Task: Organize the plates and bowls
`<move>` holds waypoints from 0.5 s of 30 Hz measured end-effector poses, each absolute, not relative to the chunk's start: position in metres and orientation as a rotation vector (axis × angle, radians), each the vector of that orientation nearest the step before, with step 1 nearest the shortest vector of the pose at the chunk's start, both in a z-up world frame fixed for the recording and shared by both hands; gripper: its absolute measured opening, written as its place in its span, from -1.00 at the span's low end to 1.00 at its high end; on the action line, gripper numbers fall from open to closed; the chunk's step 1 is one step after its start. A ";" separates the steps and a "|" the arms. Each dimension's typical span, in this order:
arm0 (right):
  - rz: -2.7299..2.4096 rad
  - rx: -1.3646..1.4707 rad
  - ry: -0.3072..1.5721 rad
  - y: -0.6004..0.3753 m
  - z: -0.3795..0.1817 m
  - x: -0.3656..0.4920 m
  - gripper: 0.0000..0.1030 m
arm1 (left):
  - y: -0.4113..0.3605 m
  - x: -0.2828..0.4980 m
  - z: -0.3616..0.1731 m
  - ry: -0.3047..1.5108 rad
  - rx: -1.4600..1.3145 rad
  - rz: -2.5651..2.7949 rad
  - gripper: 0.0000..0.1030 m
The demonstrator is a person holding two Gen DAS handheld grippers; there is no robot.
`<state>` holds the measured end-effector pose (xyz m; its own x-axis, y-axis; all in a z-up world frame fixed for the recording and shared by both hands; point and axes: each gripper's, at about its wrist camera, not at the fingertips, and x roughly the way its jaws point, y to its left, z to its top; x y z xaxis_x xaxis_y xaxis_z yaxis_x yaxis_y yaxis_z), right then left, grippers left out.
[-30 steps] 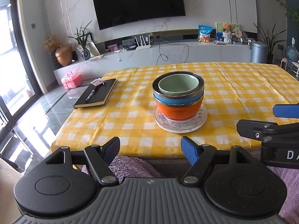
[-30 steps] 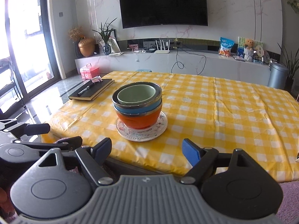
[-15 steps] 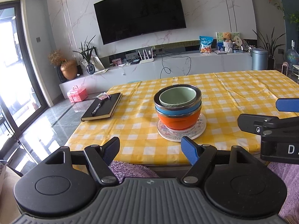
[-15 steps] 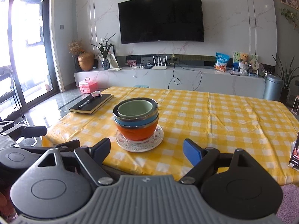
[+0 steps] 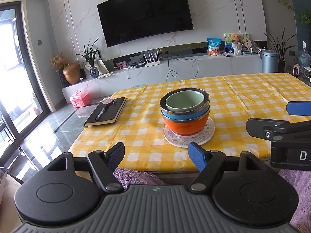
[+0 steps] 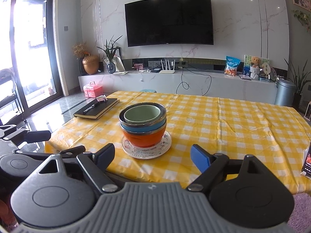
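Since a second ago both views have tilted up, so the desk [image 5: 243, 89] sits lower in frame. On it, right of the notebook [image 5: 106, 114], the bowl stack [image 5: 184, 110] rests on its plate [image 5: 189, 138], apparently finished. Left gripper [image 5: 156, 155] and right gripper [image 6: 152, 156] fingers gape wide, empty.

table under yellow check

the table [image 5: 243, 97] wears a yellow-and-white checked cloth. on it lie a patterned plate [image 5: 189, 138] bearing stacked bowls [image 5: 184, 110], and near the left edge a black notebook [image 5: 107, 114] with a pen [image 5: 101, 112] on top.
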<state>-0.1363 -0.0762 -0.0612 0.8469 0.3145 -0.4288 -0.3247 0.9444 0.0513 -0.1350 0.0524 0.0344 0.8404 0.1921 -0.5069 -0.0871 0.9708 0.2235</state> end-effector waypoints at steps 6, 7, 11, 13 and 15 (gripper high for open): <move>0.338 -0.024 0.447 -0.076 -0.062 -0.136 0.63 | 0.053 -0.135 0.034 0.552 0.195 0.148 0.70; 0.338 -0.024 0.447 -0.075 -0.062 -0.136 0.63 | 0.053 -0.135 0.034 0.552 0.194 0.148 0.70; 0.340 -0.026 0.447 -0.075 -0.063 -0.137 0.64 | 0.053 -0.135 0.034 0.552 0.194 0.148 0.70; 0.339 -0.025 0.447 -0.075 -0.063 -0.137 0.64 | 0.054 -0.135 0.034 0.551 0.194 0.148 0.70; 0.339 -0.025 0.447 -0.075 -0.063 -0.137 0.64 | 0.054 -0.135 0.034 0.552 0.194 0.148 0.70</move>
